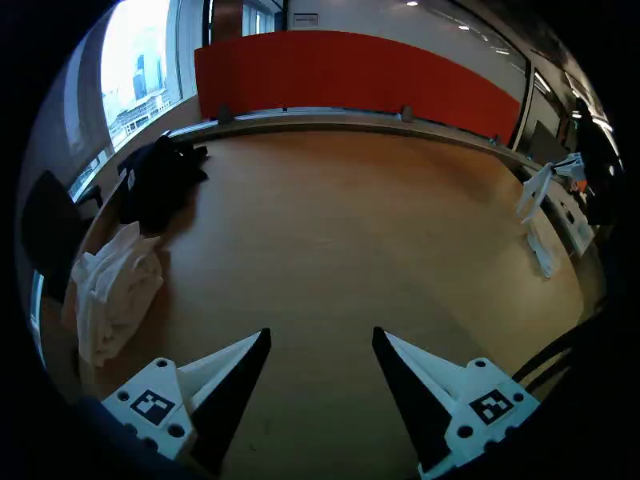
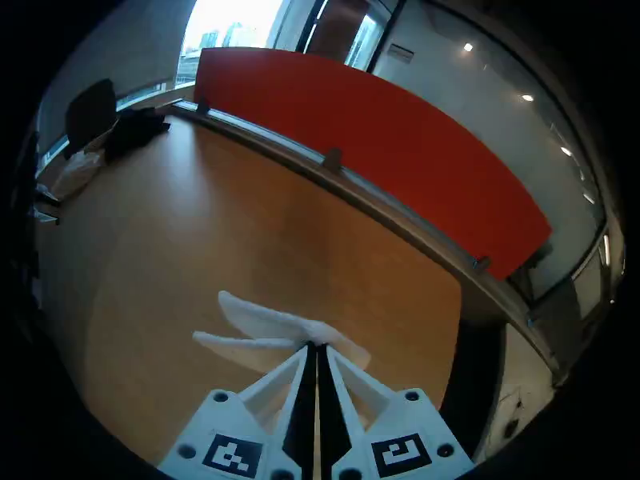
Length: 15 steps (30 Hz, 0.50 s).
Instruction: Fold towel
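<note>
Towel (image 2: 264,324) pinched in right tongs (image 2: 317,350)

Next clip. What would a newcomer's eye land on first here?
The long red partition along the far edge of the wooden table stands out in both views. In the right gripper view, the right gripper is shut on a white towel. In the left gripper view, the left gripper is open, with a crumpled white cloth pile and a dark garment to its left.
</note>
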Each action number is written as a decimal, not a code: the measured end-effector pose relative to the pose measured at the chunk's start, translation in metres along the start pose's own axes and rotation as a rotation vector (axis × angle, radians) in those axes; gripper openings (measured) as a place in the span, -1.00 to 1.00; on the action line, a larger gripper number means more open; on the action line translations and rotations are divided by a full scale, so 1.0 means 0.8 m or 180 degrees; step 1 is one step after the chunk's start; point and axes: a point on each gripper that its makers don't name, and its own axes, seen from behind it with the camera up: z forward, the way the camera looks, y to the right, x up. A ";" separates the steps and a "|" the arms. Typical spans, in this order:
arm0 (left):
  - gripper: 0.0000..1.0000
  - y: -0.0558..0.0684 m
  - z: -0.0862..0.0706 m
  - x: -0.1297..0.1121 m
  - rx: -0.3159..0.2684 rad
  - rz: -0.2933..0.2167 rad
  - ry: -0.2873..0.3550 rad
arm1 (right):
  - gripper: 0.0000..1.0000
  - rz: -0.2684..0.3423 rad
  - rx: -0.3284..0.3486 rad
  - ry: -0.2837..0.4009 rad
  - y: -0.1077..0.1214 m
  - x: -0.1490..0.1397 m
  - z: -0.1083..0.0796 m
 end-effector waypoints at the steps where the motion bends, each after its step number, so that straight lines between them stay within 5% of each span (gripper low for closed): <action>1: 0.88 0.000 0.000 0.000 0.0000 0.0001 -0.0002 | -0.92 0.0001 0.0000 -0.0002 0.001 0.000 0.000; 15: 0.88 0.003 0.001 0.003 0.0001 0.0021 0.0002 | -0.92 0.0026 -0.0025 -0.0069 0.006 -0.021 -0.010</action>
